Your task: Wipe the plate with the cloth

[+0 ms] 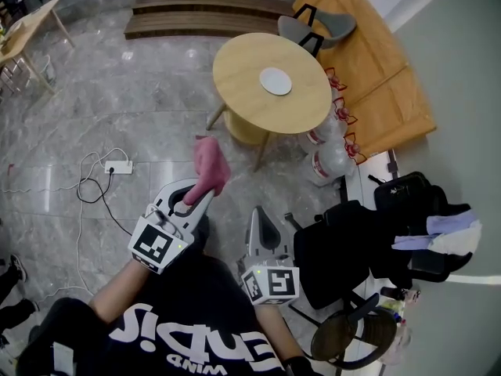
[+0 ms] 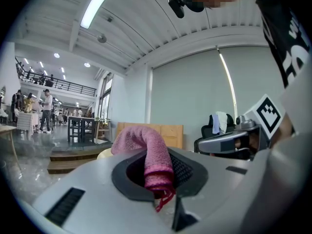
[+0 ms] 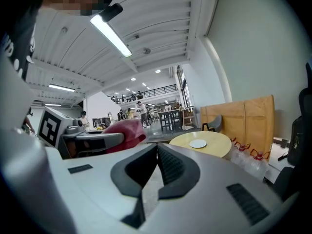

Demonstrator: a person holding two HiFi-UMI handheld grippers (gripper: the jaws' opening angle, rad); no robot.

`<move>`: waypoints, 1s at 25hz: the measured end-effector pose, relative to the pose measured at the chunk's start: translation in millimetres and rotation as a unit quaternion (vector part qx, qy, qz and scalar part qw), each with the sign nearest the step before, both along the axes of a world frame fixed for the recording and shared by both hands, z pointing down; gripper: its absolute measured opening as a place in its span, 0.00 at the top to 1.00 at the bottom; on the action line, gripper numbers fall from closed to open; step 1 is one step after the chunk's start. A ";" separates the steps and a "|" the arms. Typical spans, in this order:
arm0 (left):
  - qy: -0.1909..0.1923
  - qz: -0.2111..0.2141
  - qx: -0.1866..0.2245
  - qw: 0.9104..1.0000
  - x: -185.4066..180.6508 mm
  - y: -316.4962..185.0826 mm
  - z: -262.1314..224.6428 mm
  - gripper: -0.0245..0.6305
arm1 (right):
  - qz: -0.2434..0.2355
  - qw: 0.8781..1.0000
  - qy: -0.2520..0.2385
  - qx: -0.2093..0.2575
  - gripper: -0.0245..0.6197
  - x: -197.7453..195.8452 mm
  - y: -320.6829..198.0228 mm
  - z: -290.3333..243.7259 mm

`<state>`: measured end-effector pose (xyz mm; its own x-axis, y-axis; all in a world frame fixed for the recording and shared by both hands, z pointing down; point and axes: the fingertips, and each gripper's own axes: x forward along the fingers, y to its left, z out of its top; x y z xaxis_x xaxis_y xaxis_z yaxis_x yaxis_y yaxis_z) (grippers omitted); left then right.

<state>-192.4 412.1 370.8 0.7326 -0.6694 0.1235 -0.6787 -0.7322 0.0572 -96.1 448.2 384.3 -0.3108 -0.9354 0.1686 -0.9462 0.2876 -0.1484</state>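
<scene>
A small white plate (image 1: pixel 275 81) lies on a round wooden table (image 1: pixel 235 73) some way ahead of me; the right gripper view shows the plate (image 3: pixel 198 144) on the table (image 3: pixel 214 147) too. My left gripper (image 1: pixel 205 190) is shut on a pink cloth (image 1: pixel 210 166), which sticks up and droops forward out of the jaws, as the cloth (image 2: pixel 148 152) in the left gripper view shows. My right gripper (image 1: pixel 259 214) is shut with nothing in it, beside the left one. Both are well short of the table.
A grey chair (image 1: pixel 317 28) stands behind the table, with wooden boards (image 1: pixel 368 77) to its right. Water bottles (image 1: pixel 333 151) stand by the table's right foot. A black office chair with bags (image 1: pixel 376 233) is at my right. A power strip and cable (image 1: pixel 117 167) lie on the floor at left.
</scene>
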 end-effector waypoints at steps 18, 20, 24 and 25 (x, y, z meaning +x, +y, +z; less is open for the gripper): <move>0.001 0.018 0.007 1.000 23.9 -114.9 4.6 0.88 | 0.033 0.999 -0.014 -0.004 0.93 21.4 -104.1 14.7; 0.003 0.021 0.003 1.000 26.1 -129.5 4.8 0.88 | 0.035 0.999 -0.015 -0.008 0.93 22.4 -119.3 14.9; 0.006 0.028 -0.009 1.000 29.2 -159.1 2.8 0.88 | 0.037 0.999 -0.013 -0.010 0.93 22.3 -149.9 10.1; 0.006 0.030 -0.010 0.999 29.4 -166.5 3.0 0.88 | 0.037 0.999 -0.013 -0.011 0.93 22.1 -157.1 9.8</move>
<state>-163.0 245.6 373.8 0.7725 -0.6221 0.1274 -0.6331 -0.7700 0.0795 -74.0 291.1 394.1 -0.2458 -0.9519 0.1830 -0.9604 0.2136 -0.1790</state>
